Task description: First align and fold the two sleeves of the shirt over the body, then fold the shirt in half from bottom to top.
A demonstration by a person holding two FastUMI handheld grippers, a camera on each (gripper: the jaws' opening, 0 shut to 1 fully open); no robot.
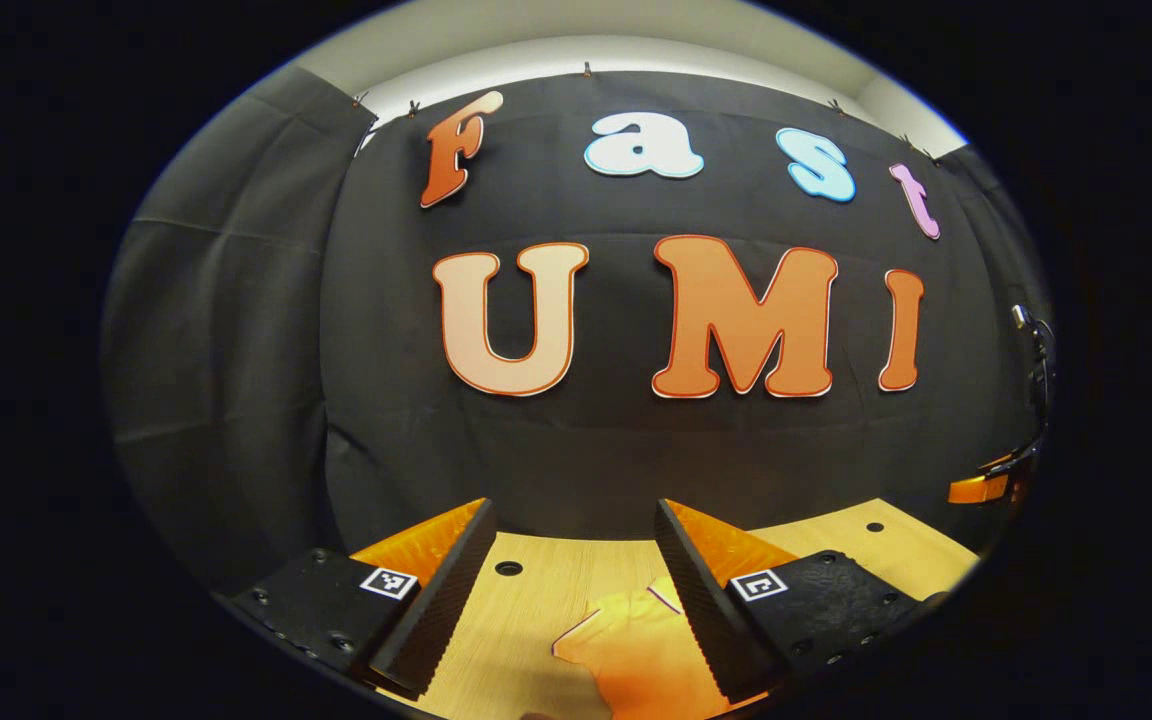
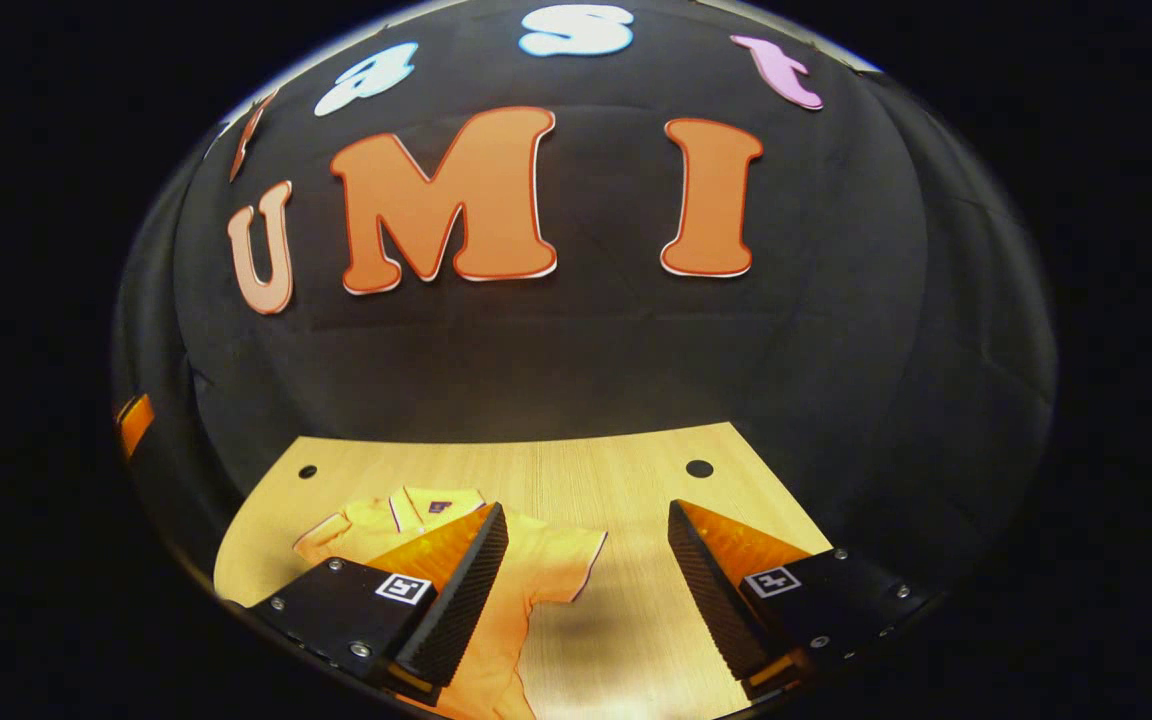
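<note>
Two tools hang above the counter with the shirt unfolded below them, and the coming move turns on which sleeve lies nearer which tool.

Left gripper view: the left tool [image 1: 576,590] has its fingers spread wide, with nothing between them but bare counter [image 1: 536,600] and the edge of the shirt [image 1: 636,650]. A sleeve with pale trim pokes up just beside the inner face of its right-hand finger, low in the view, so the cloth lies below and slightly to that side of the tool. Far off at the right edge part of another gripper shows.

Right gripper view: the right tool [image 2: 586,590] is also spread and holds nothing. The shirt [image 2: 546,565] lies flat on the counter [image 2: 636,470], collar toward the booth wall, its body running toward the camera. Its short sleeve reaches out into the gap between the fingers, while the other sleeve lies beyond the left-hand finger. I judge this near sleeve the right tool's natural first grasp.
</note>
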